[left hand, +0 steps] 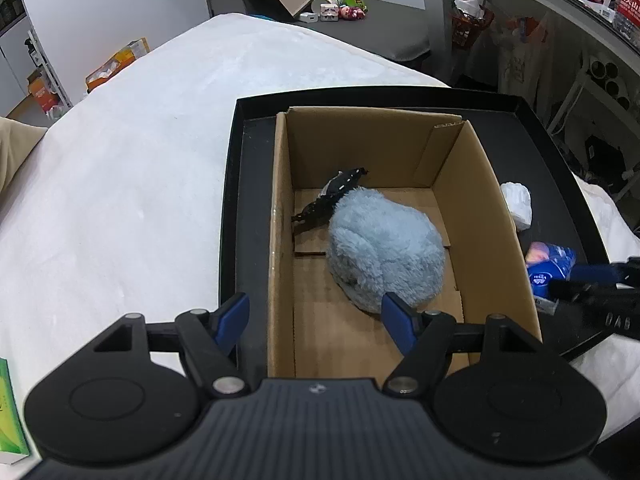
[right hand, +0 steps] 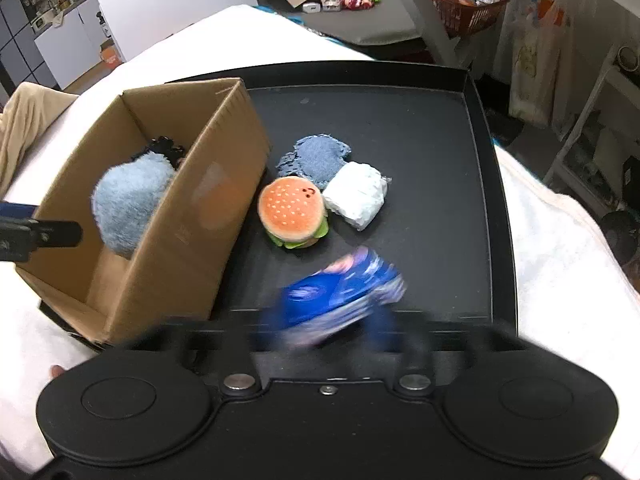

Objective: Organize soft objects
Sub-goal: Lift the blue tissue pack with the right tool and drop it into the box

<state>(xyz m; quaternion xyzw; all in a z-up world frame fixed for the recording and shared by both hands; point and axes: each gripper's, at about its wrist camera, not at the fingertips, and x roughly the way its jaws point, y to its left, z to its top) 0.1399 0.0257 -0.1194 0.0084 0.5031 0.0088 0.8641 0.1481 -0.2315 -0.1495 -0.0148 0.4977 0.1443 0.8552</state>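
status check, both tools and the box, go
Left tool open, empty, over cardboard box. Right tool shut on blue packet, blurred. Fluffy blue toy boxed.

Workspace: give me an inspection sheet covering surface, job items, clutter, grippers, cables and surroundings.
Surface: white cloth under a black tray.
Job's things: cardboard box on the tray holds a fluffy blue plush and a black item. Burger plush, denim patch and white packet lie on the tray beside the box.
Clutter: green box at the cloth's edge.
Grippers: left gripper open over the box; right gripper blurred, blue tissue pack between its fingers.
Cables: nothing seen.
Surroundings: shelves, red basket, toys on a grey table.
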